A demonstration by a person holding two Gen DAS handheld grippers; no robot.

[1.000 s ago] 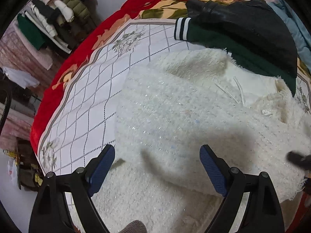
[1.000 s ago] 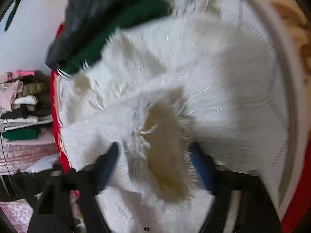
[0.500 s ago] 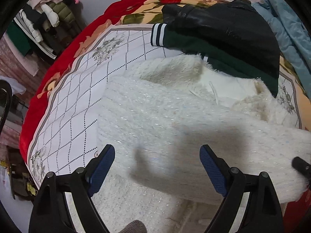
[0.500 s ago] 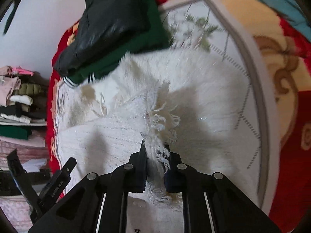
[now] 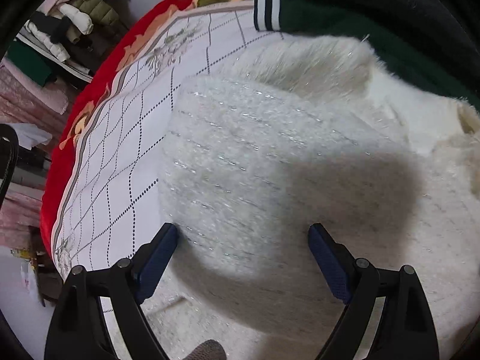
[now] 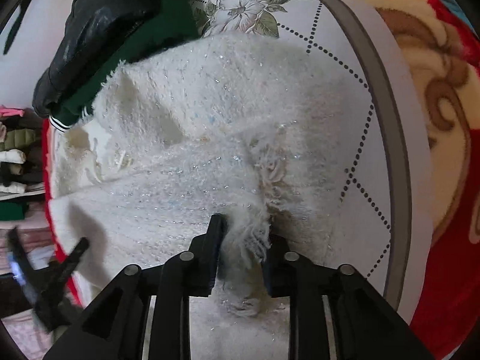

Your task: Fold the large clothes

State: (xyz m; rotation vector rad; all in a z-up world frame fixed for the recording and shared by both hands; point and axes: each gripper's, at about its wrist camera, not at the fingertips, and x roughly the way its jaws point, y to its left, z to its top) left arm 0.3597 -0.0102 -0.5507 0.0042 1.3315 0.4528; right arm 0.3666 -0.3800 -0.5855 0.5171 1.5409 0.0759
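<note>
Mid-fold: the right tool (image 6: 244, 241) is clamped on a white sweater's (image 6: 210, 156) fringed edge; the left tool (image 5: 243, 258) hovers spread apart. Next: lay the edge flat on the bed (image 5: 126, 138).

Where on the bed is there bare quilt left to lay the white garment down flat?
Bare checked quilt lies left of the white garment, out to the red border. Another strip runs right of it, toward the grey band. Behind it is crowded: the green and black jacket touches its far edge.
</note>
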